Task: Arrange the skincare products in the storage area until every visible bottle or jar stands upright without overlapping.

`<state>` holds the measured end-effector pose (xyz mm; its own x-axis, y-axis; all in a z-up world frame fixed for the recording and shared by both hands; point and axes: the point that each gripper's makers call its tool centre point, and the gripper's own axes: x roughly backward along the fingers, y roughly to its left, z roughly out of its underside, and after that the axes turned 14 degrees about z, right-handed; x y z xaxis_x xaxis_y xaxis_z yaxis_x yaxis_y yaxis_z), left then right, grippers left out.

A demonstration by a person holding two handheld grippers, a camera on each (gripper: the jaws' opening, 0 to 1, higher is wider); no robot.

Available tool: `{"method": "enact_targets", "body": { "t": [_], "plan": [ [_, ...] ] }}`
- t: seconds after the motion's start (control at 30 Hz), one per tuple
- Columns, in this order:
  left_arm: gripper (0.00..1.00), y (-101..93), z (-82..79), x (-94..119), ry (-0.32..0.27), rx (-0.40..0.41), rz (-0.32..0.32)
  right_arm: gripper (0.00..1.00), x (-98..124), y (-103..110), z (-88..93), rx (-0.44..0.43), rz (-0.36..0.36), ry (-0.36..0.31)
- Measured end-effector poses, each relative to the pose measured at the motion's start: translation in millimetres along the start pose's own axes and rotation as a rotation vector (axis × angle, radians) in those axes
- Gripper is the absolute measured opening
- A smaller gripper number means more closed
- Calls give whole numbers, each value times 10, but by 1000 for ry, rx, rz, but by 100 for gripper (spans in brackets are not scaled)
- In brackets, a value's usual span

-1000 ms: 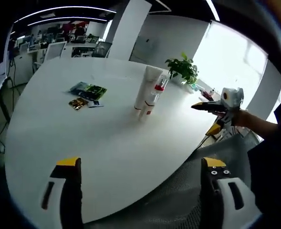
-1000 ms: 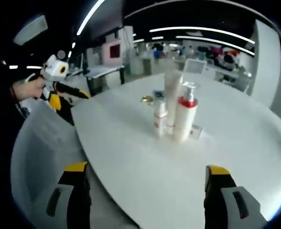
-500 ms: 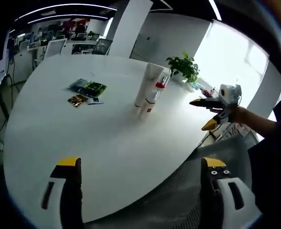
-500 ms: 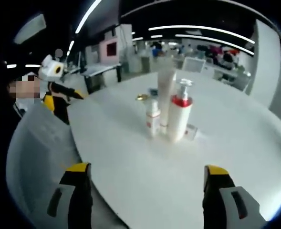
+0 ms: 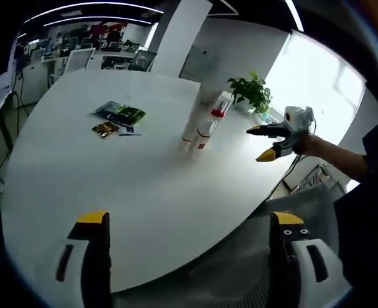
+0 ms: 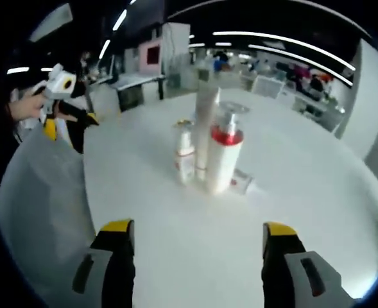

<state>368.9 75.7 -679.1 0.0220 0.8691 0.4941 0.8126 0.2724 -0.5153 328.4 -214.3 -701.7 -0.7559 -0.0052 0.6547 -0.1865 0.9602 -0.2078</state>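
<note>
Left gripper view, round white table (image 5: 111, 192), open-plan office, potted plant (image 5: 248, 93)

Our two hand-held grippers

We carry black jaws tipped yellow, left gripper (image 5: 185, 256) and right gripper (image 6: 192, 263), with white-grey housings; a dark sleeve (image 5: 368, 186) at right edge.

Labels on the pump bottle (image 6: 223, 159), small bottle (image 6: 184, 156) and tall tube (image 6: 206, 128) too blurred to read in the right gripper view; small box (image 6: 240, 181) half hidden behind the pump bottle. In the left gripper view, same cluster too small to separate, packets (image 5: 119, 118) too small to identify. Both views' own jaws cut off at the bottom edge, and the person's arm (image 5: 343, 163) behind the right gripper (image 5: 260, 142) cut off at the right.
</note>
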Motion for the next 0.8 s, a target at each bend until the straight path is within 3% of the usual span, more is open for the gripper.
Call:
{"method": "enact_targets", "body": {
  "t": [0.37, 0.5, 0.67, 0.8],
  "plan": [
    [97, 70, 63, -36, -2, 44, -22, 75, -366, -291, -57, 47, -33, 44],
    [97, 80, 55, -69, 2, 51, -20, 74, -469, -327, -115, 49, -40, 38],
    [97, 130, 40, -95, 15, 55, -23, 65, -580, -344, -68, 61, -46, 76],
    [97, 162, 34, -110, 23, 59, -26, 69, -658, -367, -47, 45, -53, 73]
  ]
}}
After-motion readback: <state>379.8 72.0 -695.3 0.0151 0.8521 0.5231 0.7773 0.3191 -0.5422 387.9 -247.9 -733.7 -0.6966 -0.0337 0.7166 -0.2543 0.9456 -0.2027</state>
